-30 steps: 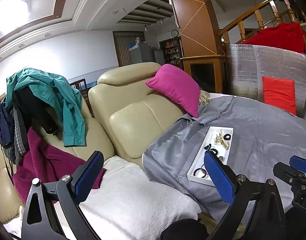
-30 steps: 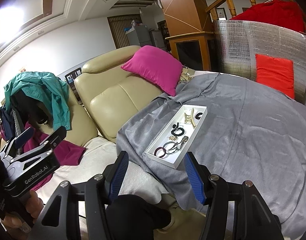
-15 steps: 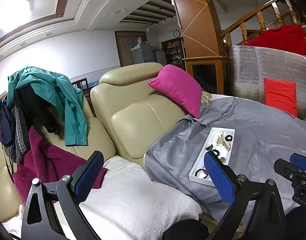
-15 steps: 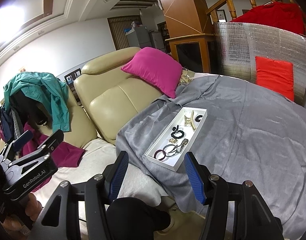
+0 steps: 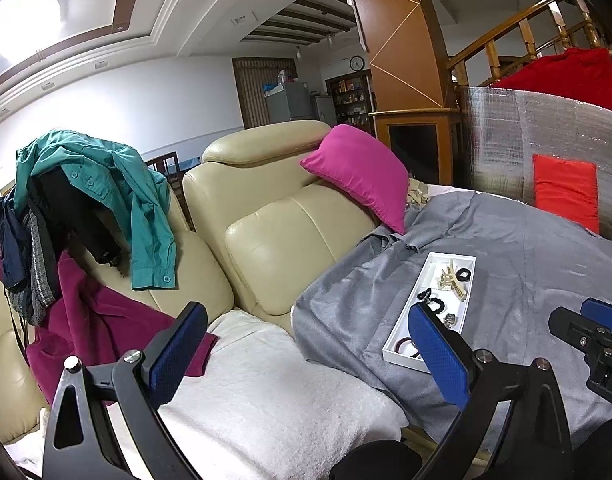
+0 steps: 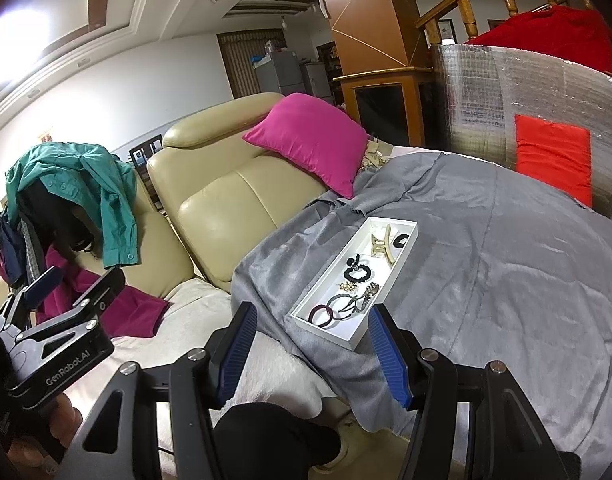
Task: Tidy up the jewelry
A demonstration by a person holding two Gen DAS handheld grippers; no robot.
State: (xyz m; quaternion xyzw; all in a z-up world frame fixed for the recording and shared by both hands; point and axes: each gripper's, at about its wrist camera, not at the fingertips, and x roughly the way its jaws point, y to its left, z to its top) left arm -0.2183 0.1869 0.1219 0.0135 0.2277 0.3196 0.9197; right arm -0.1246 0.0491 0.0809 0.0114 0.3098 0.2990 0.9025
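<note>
White tray (image 6: 406,254) lying on grey bedspread (image 6: 506,264), long axis running from 7 to 1 o'clock in the right wrist view. Inside, from near end to far: dark red bangle (image 6: 321,315) touching a grey ring-shaped band (image 6: 340,305), a metal-link watch (image 6: 368,293), a small gold piece (image 6: 349,287), a black beaded bracelet (image 6: 358,272), a cream hair claw (image 6: 383,245), and a black ring-shaped piece (image 6: 400,241) just beside the claw at 3 o'clock.

Right hand-held gripper (image 6: 312,350) held with blue pads wide apart, nothing between them, near end of tray framed just above the gap. Left hand-held gripper (image 5: 304,350) likewise spread wide and empty, aimed over the white blanket (image 5: 274,392); tray (image 5: 420,276) partly hidden behind its right pad.

Pink cushion (image 6: 310,140) propped on beige leather sofa (image 6: 230,204) at 12 o'clock from tray. Teal shirt (image 6: 106,196) draped over sofa back at 9 o'clock.
</note>
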